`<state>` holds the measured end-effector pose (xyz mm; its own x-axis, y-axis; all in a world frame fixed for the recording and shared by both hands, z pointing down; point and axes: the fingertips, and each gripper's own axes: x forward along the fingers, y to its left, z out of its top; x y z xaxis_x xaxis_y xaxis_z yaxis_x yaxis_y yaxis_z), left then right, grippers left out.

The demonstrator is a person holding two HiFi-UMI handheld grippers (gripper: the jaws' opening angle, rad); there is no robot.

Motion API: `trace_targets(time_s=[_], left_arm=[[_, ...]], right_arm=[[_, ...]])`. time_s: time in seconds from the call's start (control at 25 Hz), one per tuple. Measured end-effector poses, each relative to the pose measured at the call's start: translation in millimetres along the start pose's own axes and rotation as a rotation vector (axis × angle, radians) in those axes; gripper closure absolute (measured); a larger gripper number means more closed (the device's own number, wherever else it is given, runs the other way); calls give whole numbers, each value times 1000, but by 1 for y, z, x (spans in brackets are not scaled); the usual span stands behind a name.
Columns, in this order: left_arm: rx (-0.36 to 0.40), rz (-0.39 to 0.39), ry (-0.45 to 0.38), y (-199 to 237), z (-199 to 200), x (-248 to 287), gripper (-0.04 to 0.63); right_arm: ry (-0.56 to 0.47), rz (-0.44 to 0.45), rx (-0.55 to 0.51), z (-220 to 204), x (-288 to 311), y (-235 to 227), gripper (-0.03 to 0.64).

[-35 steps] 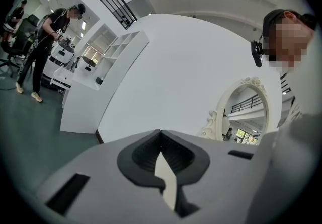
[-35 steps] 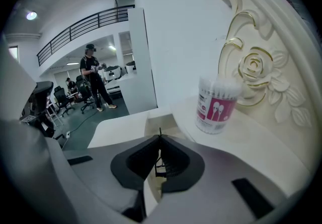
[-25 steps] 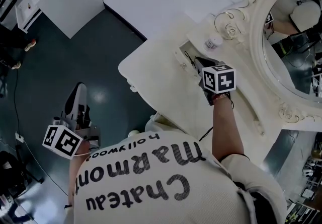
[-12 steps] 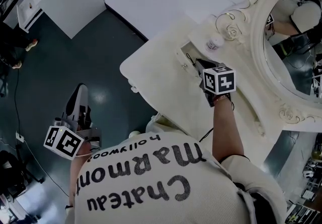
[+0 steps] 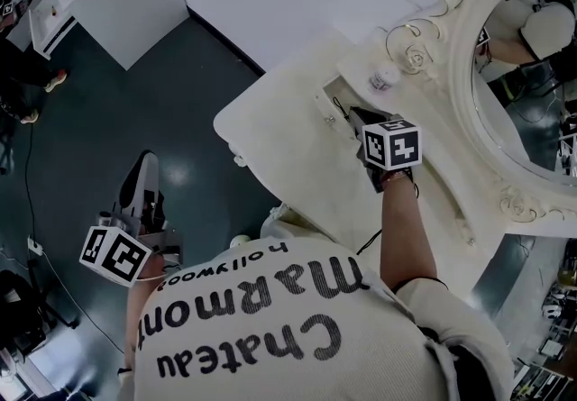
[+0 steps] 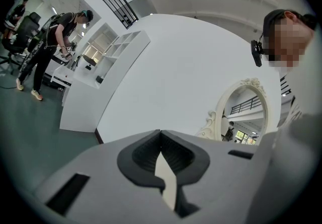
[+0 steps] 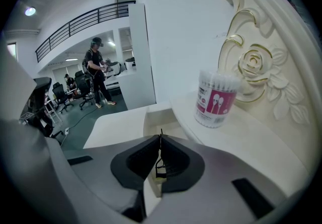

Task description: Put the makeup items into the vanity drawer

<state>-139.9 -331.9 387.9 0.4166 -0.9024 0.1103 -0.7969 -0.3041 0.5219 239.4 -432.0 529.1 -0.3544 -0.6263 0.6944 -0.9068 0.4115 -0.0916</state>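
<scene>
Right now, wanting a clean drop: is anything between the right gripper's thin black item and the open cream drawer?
Nothing visible. The right gripper holds the thin black item over the open cream drawer; the pink-labelled cotton-swab tub stands aside.

Counting now, my two grippers, left gripper point(image 6: 161, 152), right gripper point(image 7: 160, 155), one vanity point(image 5: 288, 147), one drawer point(image 7: 160, 117), one mirror point(image 5: 532, 75), one swab tub point(image 7: 216, 98), one thin black item point(image 7: 158, 168)

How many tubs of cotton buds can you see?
1. The cotton bud tub stands upright on the vanity shelf beside the carved rose, beyond the right gripper, which pinches a thin black item. More may be hidden in the drawer.
</scene>
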Motion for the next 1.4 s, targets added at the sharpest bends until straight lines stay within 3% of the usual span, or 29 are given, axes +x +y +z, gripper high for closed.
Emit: trace_targets(time_s=[0.44, 1.4], left_arm=[[5, -12, 4, -3, 1, 4, 588], [-9, -1, 8, -3, -7, -3, 588]], right_arm=[[2, 33, -14, 0, 3, 6, 583], [-2, 10, 15, 0, 4, 4, 583]])
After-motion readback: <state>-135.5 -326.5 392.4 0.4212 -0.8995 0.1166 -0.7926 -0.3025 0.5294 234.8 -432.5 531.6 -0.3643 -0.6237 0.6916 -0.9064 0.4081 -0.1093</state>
